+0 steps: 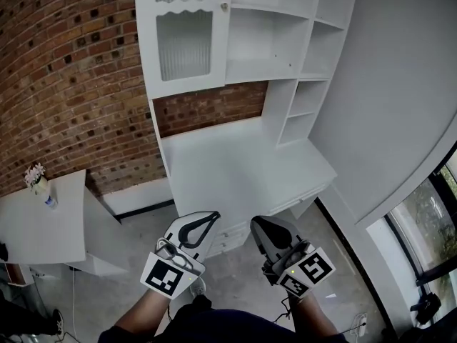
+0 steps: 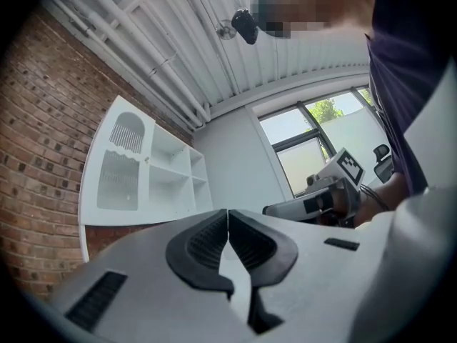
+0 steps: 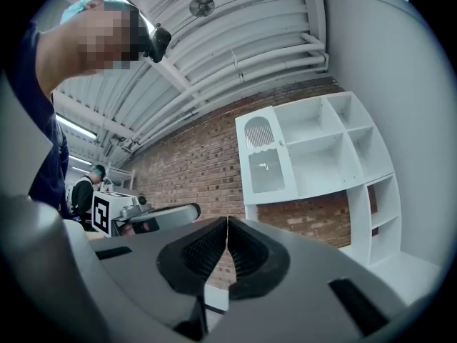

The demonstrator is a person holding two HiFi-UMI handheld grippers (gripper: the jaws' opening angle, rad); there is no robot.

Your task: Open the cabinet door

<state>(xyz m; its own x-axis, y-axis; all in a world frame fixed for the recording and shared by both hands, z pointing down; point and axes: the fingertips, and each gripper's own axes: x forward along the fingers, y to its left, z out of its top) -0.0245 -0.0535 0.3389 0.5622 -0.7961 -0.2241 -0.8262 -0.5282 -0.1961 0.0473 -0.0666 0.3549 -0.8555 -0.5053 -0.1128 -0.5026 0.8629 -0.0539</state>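
A white cabinet door (image 1: 184, 38) with ribbed glass panels and a small round knob (image 1: 224, 6) hangs shut at the upper left of a white shelf-and-desk unit. The same door (image 2: 118, 166) appears far off in the left gripper view, and as door (image 3: 262, 159) in the right gripper view. My left gripper (image 1: 212, 216) and right gripper (image 1: 255, 223) are held low near my body, well short of the desk. Both are shut with nothing between the jaws: left gripper (image 2: 228, 213), right gripper (image 3: 227, 223).
Open shelves (image 1: 270, 31) fill the unit right of the door, above a white desktop (image 1: 235, 170) with drawers. A brick wall (image 1: 71, 84) runs behind. A small white table (image 1: 43, 224) with a flower bottle (image 1: 39, 184) stands left. A grey wall (image 1: 400, 98) and window (image 1: 428, 220) are right.
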